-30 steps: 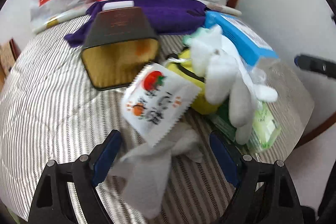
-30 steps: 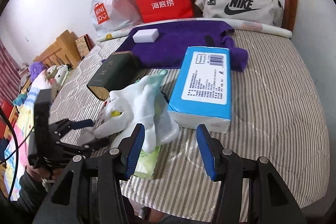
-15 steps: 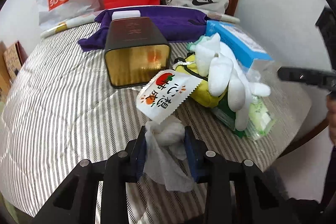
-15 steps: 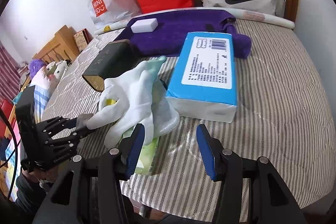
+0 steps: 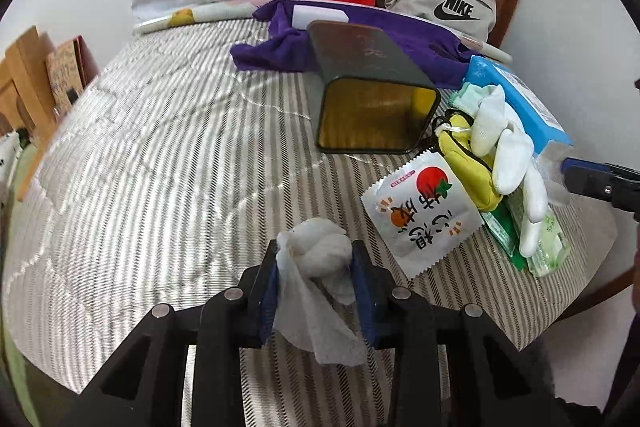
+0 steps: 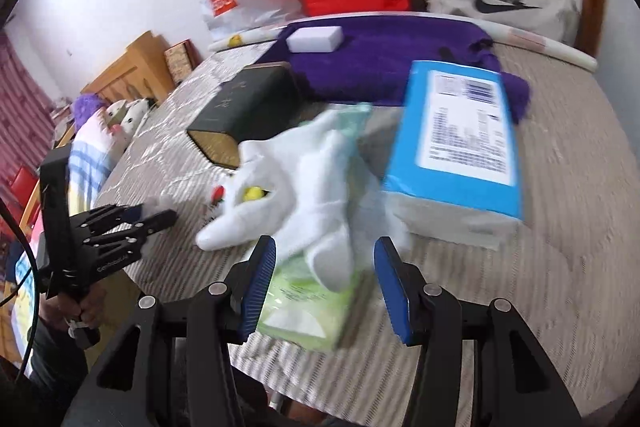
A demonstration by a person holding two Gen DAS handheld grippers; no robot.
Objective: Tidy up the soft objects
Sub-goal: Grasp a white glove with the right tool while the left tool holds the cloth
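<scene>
Early in the job, by the look of it. Only one soft item is in hand.

Left tool (image 5: pixel 314 281): clenched on a crumpled white cloth (image 5: pixel 316 267), pads pressing both sides, loose tail hanging toward the camera. It sits over bare striped bedcover (image 5: pixel 160 167), clear of the pile. No obvious drop spot for it visible.

Right tool (image 6: pixel 324 275): jaws apart, gripping nothing. It points down at the white glove (image 6: pixel 304 187), with one glove finger between the pads but not pinched. Frame is blurred, so contact can't be ruled out completely.

Still unsorted, all heaped at the right side of the bed:
- white glove, draped over a yellow pouch (image 5: pixel 468 163) and a green tissue pack (image 6: pixel 304 307)
- blue tissue pack (image 6: pixel 460 131) just beside the glove
- snack sachet (image 5: pixel 420 211) lying flat, touching the yellow pouch
- dark tin (image 5: pixel 372 95) on its side, open end facing the left camera, seemingly empty
- purple towel (image 6: pixel 400 55) spread at the back with a white block (image 6: pixel 316 39) on it

Judgement: one item lifted, nothing placed. The tin could be the container, but that's a guess. Glove looks like the next pick. It may drag the pouch or tissue pack with it, since it lies across both.
</scene>
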